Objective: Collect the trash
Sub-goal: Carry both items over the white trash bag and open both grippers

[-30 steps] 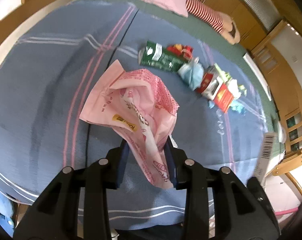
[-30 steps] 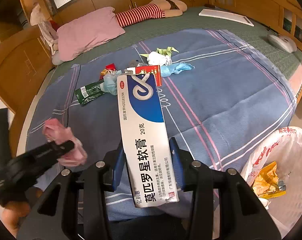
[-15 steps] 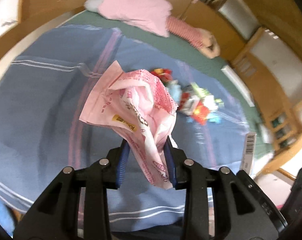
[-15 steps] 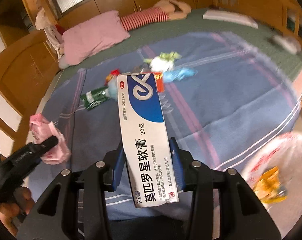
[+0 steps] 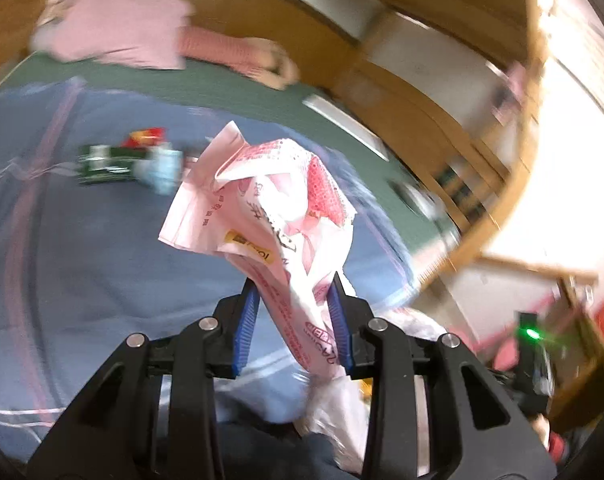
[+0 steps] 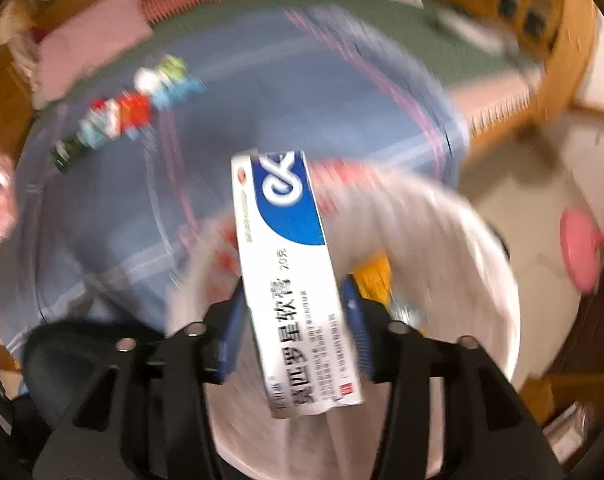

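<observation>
- Left wrist view: we are holding a crumpled pink plastic wrapper (image 5: 269, 216) clamped between the blue pads of the left gripper (image 5: 291, 320). A second ago this view looked out over the blue striped bedspread (image 5: 101, 264); now it is swinging past the bed's edge, and a white bag liner (image 5: 342, 408) is showing just below the wrapper. We judge the wrapper is nearly at the bin.
- Beyond the wrapper, the remaining litter pile (image 5: 129, 160) is lying on the bedspread, well away from the liner, so collecting is not finished.
- Right wrist view: we are carrying a blue-and-white ointment box (image 6: 289, 280) in the right gripper (image 6: 293, 320), which is now pointing down into the white-lined trash bin (image 6: 482, 264); a second ago that bin sat at the frame's edge.
- The right jaws are opening, with the box between them and a gap showing on the right side, so we judge the box is being released.
- Inside the bin, a yellow-orange wrapper (image 6: 376, 276) is lying beside the box; other contents are too blurred to name.
</observation>
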A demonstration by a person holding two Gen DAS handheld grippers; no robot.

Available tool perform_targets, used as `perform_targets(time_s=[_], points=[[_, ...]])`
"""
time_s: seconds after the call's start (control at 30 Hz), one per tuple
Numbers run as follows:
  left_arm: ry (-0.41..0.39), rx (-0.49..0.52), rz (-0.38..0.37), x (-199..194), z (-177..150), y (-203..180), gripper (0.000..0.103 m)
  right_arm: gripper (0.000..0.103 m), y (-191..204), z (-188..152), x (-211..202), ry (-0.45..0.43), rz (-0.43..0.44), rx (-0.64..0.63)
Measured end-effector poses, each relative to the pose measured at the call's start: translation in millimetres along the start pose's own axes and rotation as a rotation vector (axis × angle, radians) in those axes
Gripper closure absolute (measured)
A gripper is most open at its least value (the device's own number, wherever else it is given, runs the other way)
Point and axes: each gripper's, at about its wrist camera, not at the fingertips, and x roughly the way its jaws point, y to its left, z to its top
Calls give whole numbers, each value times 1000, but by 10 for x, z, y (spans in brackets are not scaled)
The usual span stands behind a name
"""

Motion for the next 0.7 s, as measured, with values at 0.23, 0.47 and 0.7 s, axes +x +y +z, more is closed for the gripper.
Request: perform_targets(time_s=[0.23,0.47,0.7], points=[[171,177,-216,392,-494,-926,68,32,-745,52,-553,-259,-48,269],[386,302,-284,1062,-1087,-1481,25,24,-1063,200,-822,-388,-80,347],[268,169,-241,954,-843,-1209,13,24,-964,266,-472,-291,-49,354]])
